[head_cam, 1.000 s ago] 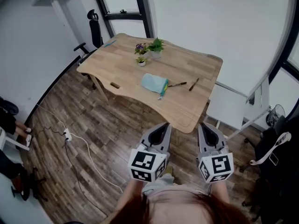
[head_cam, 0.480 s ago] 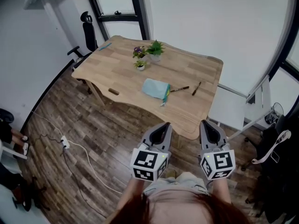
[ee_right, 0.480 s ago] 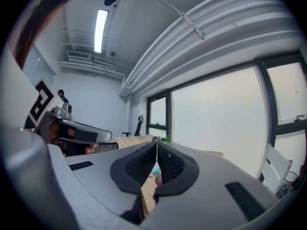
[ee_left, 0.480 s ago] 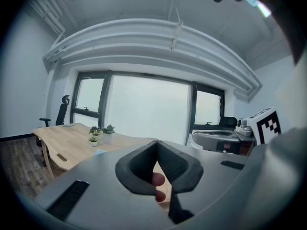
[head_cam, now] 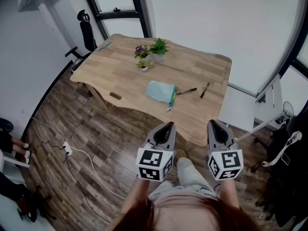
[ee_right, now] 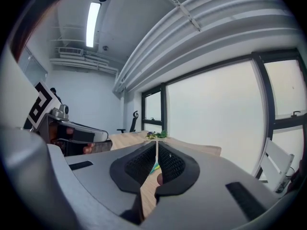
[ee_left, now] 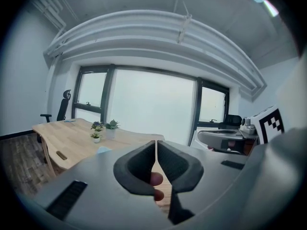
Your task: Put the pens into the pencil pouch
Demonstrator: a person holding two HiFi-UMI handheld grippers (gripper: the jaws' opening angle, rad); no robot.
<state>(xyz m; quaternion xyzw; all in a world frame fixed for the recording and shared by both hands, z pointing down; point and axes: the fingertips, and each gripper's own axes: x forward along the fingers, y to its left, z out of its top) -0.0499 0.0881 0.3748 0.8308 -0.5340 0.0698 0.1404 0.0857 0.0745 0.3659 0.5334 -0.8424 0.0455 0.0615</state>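
**Left jaws closed, table ahead**

The grey-bodied left gripper point(ee_left: 156, 147) fills the lower frame, its dark jaws pressed together with nothing between them. A person's fingertip point(ee_left: 156, 178) shows through the gap beneath. Beyond, at left, a light wooden table point(ee_left: 62, 134) bears two small potted plants point(ee_left: 112, 126) and a sliver of pale blue pouch point(ee_left: 102, 150). A black office chair point(ee_left: 63, 104) stands by dark-framed windows point(ee_left: 153, 104). The right gripper point(ee_left: 201, 136) shows at right

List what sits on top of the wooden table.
On the table: a light-blue pouch, a pen and another pen right of it, small potted plants behind, a blue item at the far corner. The pouch covers whatever lies inside or beneath it.
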